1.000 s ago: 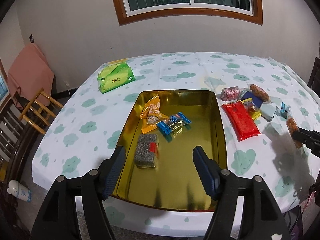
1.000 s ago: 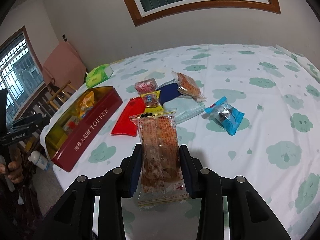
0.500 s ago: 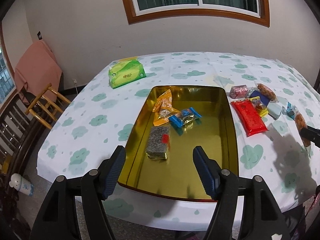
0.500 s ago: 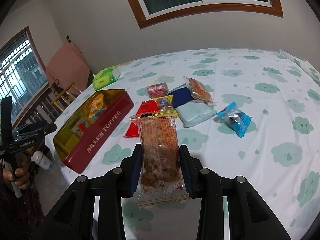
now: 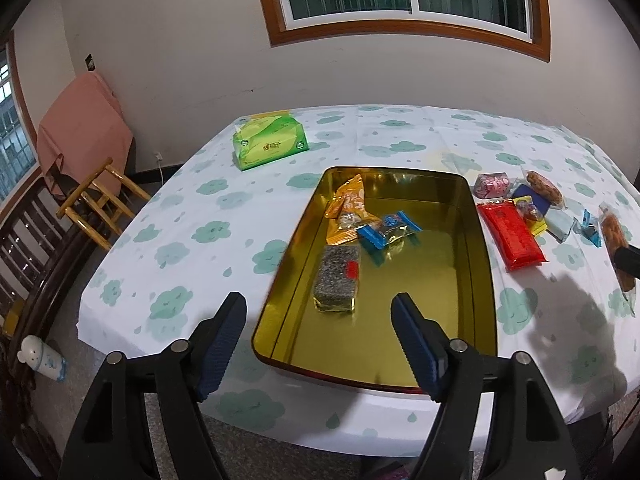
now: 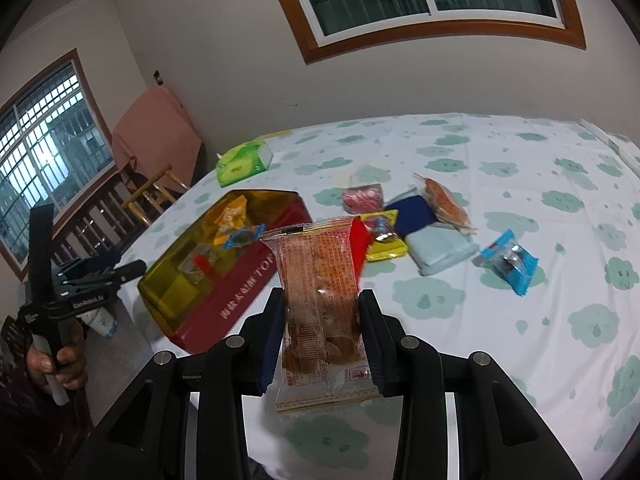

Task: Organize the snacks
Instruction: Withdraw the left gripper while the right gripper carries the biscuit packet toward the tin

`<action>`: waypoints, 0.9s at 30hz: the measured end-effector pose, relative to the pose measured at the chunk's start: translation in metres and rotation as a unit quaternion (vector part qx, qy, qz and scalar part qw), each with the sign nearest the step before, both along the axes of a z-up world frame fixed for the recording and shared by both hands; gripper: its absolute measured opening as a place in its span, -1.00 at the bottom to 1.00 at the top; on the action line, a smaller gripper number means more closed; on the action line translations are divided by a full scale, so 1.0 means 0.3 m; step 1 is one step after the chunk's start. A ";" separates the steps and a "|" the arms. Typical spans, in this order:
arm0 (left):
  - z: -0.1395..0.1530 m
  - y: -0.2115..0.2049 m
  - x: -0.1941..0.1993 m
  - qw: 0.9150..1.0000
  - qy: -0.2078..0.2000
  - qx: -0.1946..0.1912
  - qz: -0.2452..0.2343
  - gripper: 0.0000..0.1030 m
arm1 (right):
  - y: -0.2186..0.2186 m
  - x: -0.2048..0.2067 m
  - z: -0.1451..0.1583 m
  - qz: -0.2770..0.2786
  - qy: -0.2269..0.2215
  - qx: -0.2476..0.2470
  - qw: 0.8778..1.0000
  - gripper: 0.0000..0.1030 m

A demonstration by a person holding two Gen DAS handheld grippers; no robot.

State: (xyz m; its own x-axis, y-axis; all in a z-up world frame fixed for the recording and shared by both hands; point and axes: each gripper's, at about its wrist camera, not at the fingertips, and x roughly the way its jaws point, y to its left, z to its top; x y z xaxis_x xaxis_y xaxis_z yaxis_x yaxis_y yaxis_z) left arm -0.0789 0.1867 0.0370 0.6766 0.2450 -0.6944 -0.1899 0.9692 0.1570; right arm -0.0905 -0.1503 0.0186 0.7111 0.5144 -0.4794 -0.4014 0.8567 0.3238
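A gold-lined red toffee tin (image 5: 476, 280) (image 6: 240, 300) lies open on the table and holds an orange packet (image 5: 350, 208), a blue candy (image 5: 390, 230) and a grey sesame bar (image 5: 338, 280). My left gripper (image 5: 320, 320) is open and empty, held back above the tin's near edge. My right gripper (image 6: 322, 316) is shut on a clear cracker packet (image 6: 320, 280), held above the table right of the tin. Loose snacks lie beyond it: a red packet (image 5: 512, 232), a pink one (image 6: 362, 198), a yellow one (image 6: 382, 236), a navy one (image 6: 412, 214), a pale blue one (image 6: 440, 250), a blue candy (image 6: 508, 262).
A green tissue pack (image 5: 270, 142) sits at the table's far left. Wooden chairs (image 5: 96, 200) with a pink cloth stand left of the table. A white bottle (image 5: 42, 358) stands on the floor. The wall and window are behind.
My left gripper has pulled back and up from the tin. My right gripper has lifted the cracker packet and swung it toward the tin.
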 end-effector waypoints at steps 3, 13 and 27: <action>-0.003 0.012 -0.006 1.000 0.000 0.000 0.002 0.42 | 0.024 -0.006 0.019 0.006 -0.004 0.000 1.000 -0.27; -0.015 0.062 -0.023 1.000 0.002 -0.005 0.015 0.42 | 0.107 -0.012 0.067 0.027 -0.009 -0.001 1.000 -0.26; -0.041 0.145 -0.043 0.999 0.005 -0.013 0.035 0.43 | 0.242 0.006 0.115 0.054 -0.012 -0.009 0.998 -0.27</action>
State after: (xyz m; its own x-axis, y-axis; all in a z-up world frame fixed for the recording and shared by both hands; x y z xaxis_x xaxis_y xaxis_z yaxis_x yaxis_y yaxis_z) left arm -0.0920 0.2302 0.0247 0.6514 0.2734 -0.7078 -0.2560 0.9573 0.1342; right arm -0.0886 -0.0779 0.0530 0.6632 0.5802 -0.4728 -0.4989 0.8136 0.2986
